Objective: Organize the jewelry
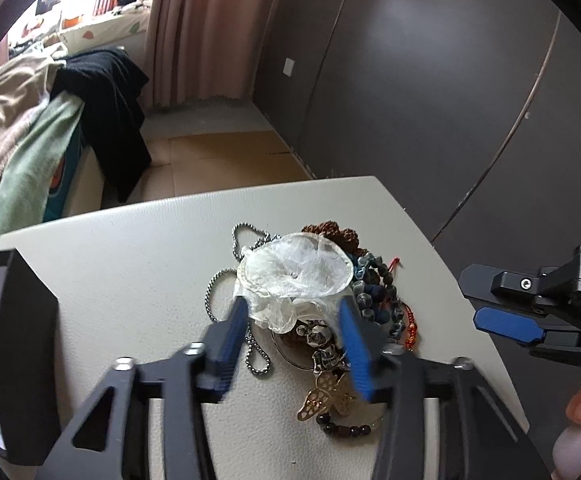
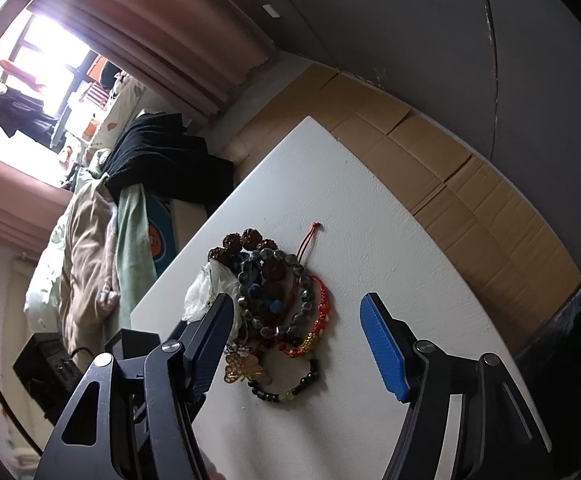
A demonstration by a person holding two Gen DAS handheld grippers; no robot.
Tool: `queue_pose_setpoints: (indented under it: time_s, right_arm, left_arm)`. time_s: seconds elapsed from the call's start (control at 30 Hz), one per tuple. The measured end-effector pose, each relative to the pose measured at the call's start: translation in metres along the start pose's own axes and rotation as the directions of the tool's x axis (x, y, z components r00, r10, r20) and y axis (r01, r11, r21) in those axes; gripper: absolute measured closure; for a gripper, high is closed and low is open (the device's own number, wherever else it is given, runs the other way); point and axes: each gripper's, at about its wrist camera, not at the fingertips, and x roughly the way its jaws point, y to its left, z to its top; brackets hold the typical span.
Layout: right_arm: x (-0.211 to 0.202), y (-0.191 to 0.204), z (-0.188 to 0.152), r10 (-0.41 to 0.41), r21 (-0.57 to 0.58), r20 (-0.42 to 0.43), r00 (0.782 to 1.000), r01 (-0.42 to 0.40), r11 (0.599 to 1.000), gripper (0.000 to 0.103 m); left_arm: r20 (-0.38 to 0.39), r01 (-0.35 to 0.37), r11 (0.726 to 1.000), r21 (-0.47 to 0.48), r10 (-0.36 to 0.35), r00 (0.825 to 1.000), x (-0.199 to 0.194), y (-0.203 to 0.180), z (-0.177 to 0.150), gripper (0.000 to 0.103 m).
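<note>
Left gripper (image 1: pixel 294 316): jaws are spread wide; nothing is clamped; the 2 blue pads (image 1: pixel 230 336) are set on either side of the pile.
White pouch (image 1: pixel 294 272): a crumpled sheer bundle, seen just ahead of the left jaws and partly between their tips; whether the pads touch it cannot be told.
Pile (image 2: pixel 274 300): the jewelry is heaped on the table (image 1: pixel 130 256), between and beyond the left jaws; in the right view it is found ahead of the jaws, nearer the left-hand jaw.
Chain (image 1: pixel 218 284): a steel ball chain is looped outside and under the left-hand jaw of the left gripper.
Skull charm (image 1: pixel 318 336): seen between the left jaws, behind the pouch.
Butterfly (image 1: pixel 324 396): a gold filigree piece, lying deep between the left jaws, near the right-hand pad.
Dark beads (image 2: pixel 286 384): a bracelet is laid between the right jaws, close to the left-hand one.
Red cord (image 2: pixel 314 312): a braided bracelet is laid at the pile's edge, ahead of the right jaws.
Right gripper (image 2: pixel 298 320): jaws are released and parted wide; nothing is held; bare table is seen by its right-hand pad.
</note>
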Motion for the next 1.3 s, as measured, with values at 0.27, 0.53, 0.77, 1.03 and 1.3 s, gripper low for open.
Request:
queue_pose_setpoints:
  time_s: [0.27,0.53,0.77,1.03,1.3]
  right_arm:
    - [0.011,0.005,0.0,0.027,-0.016,-0.031,0.999,-0.028,1.0,0.036]
    - [0.027,0.017,-0.004,0.061,-0.033,-0.075,0.995,-0.063,0.997,0.051]
    - [0.041,0.025,-0.006,0.048,-0.052,-0.095,0.994,-0.053,0.997,0.055]
    - [0.049,0.026,-0.009,0.053,-0.061,-0.107,0.993,-0.06,0.996,0.096]
    - [0.037,0.021,-0.004,0.075,-0.062,-0.074,0.994,-0.08,0.995,0.1]
  left_arm:
    - [0.037,0.047,0.998,-0.034,-0.045,0.998,-0.015,0.01,0.004,0.099]
    - [0.074,0.089,0.994,-0.056,-0.085,0.994,-0.039,0.016,0.009,0.1]
    - [0.105,0.113,0.991,-0.075,-0.105,0.989,-0.057,0.029,0.011,0.103]
    - [0.077,0.092,0.991,-0.101,-0.084,0.993,-0.056,0.032,0.017,0.102]
    - [0.055,0.104,0.985,-0.14,-0.097,0.994,-0.042,0.036,0.018,0.032]
